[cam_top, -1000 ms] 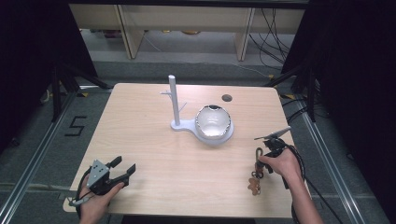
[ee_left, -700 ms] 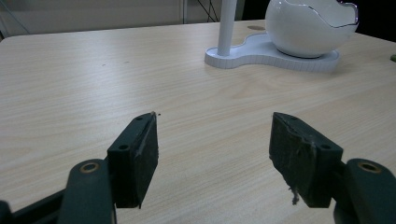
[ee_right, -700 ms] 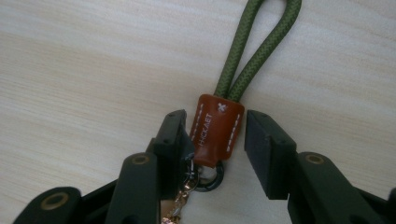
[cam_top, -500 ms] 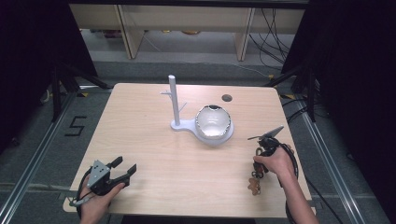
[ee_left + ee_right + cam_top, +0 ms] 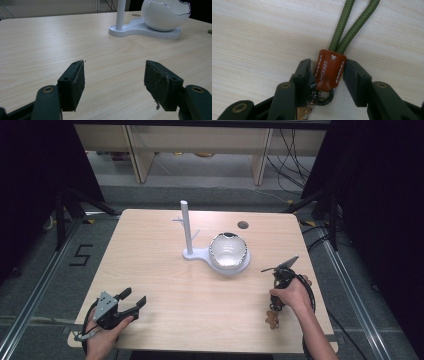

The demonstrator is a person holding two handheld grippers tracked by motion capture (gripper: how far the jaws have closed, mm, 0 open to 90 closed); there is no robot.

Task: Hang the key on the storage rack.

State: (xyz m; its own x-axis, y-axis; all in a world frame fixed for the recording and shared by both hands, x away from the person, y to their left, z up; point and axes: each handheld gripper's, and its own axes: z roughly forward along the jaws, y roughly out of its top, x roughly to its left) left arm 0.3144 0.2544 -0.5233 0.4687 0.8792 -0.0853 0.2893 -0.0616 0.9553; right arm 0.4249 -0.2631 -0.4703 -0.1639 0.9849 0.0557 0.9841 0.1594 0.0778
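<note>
A keychain with a brown leather tag (image 5: 329, 70), an olive-green cord loop (image 5: 347, 27) and metal rings (image 5: 319, 96) lies on the wooden table. My right gripper (image 5: 327, 72) is shut on the tag from both sides. In the high view the right gripper (image 5: 276, 306) points down at the table's right front, with a brown piece of the keychain (image 5: 272, 319) below the hand. My left gripper (image 5: 134, 301) rests at the left front, open with nothing between its jaws; it appears again as the left gripper (image 5: 113, 80).
A white stand with an upright post (image 5: 186, 227) and a glossy white bowl (image 5: 228, 251) sits mid-table; the left gripper view shows the bowl (image 5: 163, 15) ahead to the right. A dark round hole (image 5: 243, 225) marks the table's far side. Shelving stands beyond the table.
My right hand and gripper have shifted slightly left and away from the front edge, staying over the keychain. The left gripper has not moved.
</note>
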